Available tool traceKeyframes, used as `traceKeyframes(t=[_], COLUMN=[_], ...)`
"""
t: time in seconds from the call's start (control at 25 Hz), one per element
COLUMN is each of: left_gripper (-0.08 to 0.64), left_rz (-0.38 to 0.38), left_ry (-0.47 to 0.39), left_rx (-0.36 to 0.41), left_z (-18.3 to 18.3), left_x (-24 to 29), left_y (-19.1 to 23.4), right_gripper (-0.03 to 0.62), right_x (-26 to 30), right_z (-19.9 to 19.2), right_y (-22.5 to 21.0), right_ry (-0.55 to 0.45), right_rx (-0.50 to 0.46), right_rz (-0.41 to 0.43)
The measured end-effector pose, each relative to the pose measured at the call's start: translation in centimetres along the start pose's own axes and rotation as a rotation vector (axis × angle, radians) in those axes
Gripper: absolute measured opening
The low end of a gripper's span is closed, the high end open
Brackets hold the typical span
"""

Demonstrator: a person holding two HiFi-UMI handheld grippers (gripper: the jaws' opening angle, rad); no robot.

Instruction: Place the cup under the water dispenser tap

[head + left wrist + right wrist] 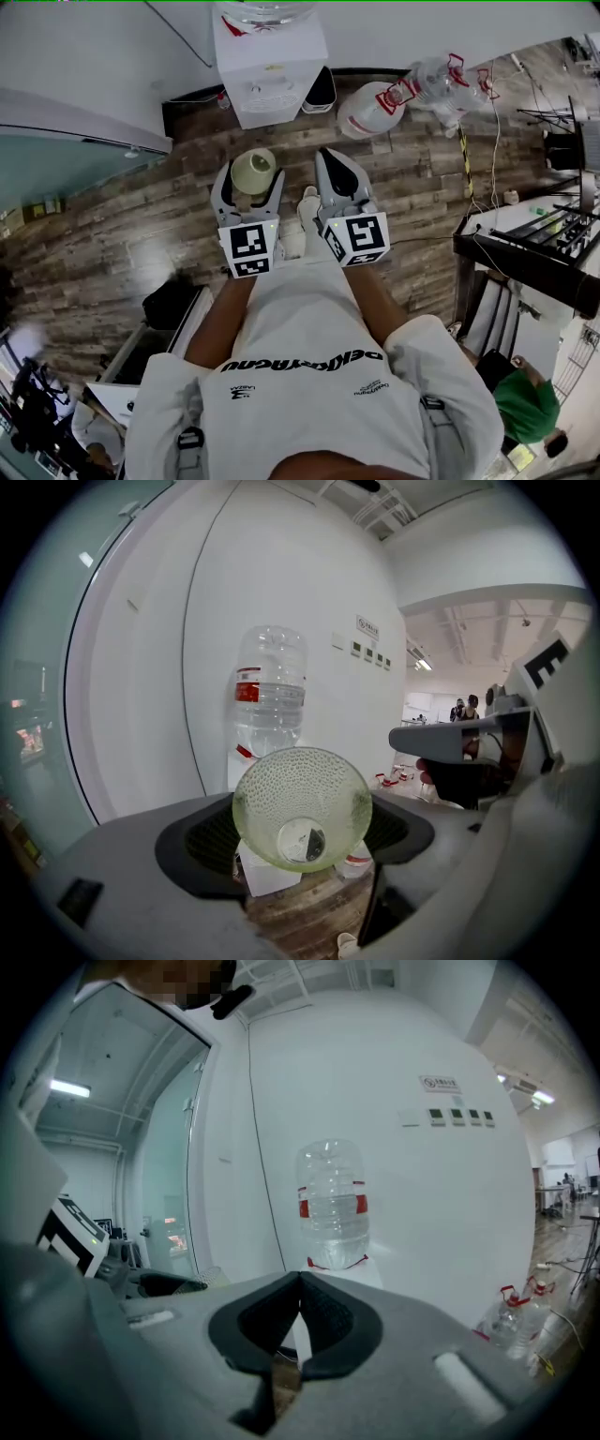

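Note:
My left gripper (251, 178) is shut on a pale green dimpled plastic cup (253, 172), which lies on its side between the jaws with its mouth toward the camera in the left gripper view (302, 808). A white water dispenser (270, 70) with a clear bottle (269, 694) on top stands ahead against the wall, some way off. My right gripper (331, 169) is shut with nothing in it, right beside the left one. In the right gripper view its jaws (298, 1321) meet in front of the dispenser bottle (333, 1206).
Spare water bottles (371, 109) lie on the wooden floor (141, 225) to the right of the dispenser. A black table (525, 253) with gear stands at the right. A person in a green cap (525, 403) is at lower right.

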State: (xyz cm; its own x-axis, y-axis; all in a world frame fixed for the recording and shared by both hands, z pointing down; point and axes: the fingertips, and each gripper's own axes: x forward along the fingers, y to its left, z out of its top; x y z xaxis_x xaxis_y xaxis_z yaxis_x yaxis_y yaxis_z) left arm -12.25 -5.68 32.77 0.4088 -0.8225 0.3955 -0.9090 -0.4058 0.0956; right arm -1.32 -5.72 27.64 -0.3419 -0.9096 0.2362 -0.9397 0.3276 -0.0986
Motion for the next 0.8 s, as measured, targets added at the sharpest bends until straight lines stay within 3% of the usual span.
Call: traceKeyframes(t=[0.4, 0.8], left_gripper=[0.374, 0.374], left_rz=[0.061, 0.108], left_ry=[0.048, 0.096], left_rx=[-0.025, -0.043], left_z=[-2.1, -6.9], left_x=[10.8, 19.3], left_y=[-0.2, 1.4], right_gripper=[0.0, 0.0], right_x=[8.0, 13.7], right_z=[-4.2, -11.0], right_y=[-7.8, -11.1], right_ry=[0.04, 0.092], right_rx=[0.024, 0.068], right_rz=[0.02, 0.045])
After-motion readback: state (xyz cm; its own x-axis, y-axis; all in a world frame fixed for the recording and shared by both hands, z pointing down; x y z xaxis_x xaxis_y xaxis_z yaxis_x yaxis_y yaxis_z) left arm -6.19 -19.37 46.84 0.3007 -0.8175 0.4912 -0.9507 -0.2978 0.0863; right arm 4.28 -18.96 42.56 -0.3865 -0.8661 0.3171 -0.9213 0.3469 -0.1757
